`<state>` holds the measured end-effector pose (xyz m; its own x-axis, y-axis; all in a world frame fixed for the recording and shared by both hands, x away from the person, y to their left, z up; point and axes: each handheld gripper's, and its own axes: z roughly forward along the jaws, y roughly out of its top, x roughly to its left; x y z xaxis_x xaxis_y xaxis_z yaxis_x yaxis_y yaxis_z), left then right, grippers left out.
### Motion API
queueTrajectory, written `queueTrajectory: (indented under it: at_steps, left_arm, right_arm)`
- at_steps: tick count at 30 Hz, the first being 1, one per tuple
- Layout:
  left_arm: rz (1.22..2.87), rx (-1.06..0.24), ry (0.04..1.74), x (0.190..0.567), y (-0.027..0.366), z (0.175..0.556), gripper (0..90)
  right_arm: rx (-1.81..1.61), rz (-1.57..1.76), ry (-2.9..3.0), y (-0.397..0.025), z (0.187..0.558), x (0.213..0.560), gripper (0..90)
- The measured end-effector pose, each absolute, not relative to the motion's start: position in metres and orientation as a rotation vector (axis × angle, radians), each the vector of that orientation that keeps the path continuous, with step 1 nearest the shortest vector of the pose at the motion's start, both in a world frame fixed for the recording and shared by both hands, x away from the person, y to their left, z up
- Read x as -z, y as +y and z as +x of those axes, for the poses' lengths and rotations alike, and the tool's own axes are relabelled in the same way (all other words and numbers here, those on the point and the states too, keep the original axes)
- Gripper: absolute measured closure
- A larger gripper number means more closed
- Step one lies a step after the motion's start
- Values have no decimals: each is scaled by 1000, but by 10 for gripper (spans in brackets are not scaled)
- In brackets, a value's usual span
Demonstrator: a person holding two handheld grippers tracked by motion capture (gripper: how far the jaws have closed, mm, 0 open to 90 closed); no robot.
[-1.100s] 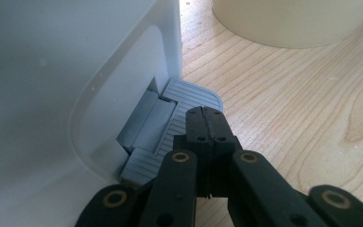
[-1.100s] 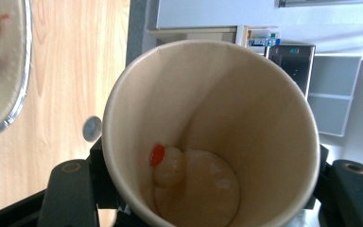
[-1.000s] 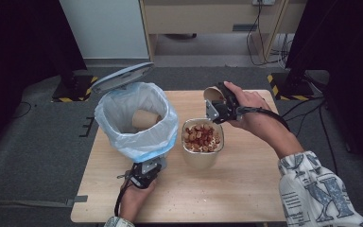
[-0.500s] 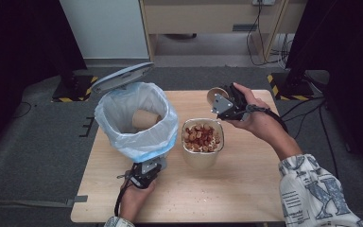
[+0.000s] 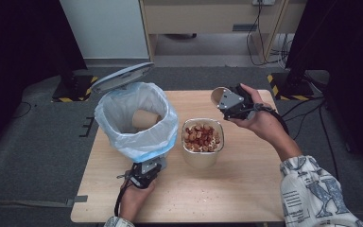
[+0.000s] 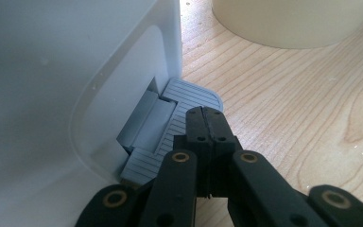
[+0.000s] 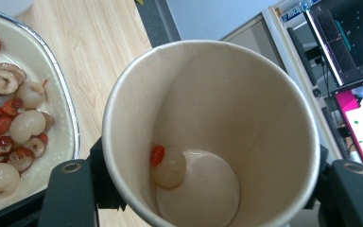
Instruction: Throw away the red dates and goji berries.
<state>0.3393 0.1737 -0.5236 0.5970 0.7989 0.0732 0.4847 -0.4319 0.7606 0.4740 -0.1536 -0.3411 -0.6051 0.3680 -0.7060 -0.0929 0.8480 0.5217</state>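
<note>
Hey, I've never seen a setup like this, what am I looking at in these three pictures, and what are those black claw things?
There is no robot here: a person holds a handheld two-jaw gripper in each hand at a wooden table. The high view comes from a fixed camera above; the other two come from cameras riding on the grippers.

On the table stands a white pedal bin lined with a bag, its lid up, with a paper cup already inside. Beside it is a bowl of red and pale fruit pieces.

The left gripper, jaws shut, rests on the bin's grey foot pedal. The right gripper is clamped around a second paper cup, tilted on its side above the table; a pale fruit and a red bit remain at its bottom.
</note>
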Motion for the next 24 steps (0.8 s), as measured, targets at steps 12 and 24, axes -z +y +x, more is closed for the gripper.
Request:
queueTrajectory:
  at_steps: [12,24]
  left_arm:
    - [2108,-562,1010,524,174,339,894]
    - [2114,-565,1008,523,174,339,894]
  right_arm:
    - [-733,291,2132,-173,475,341,332]
    - [-790,386,2135,-192,476,343,332]
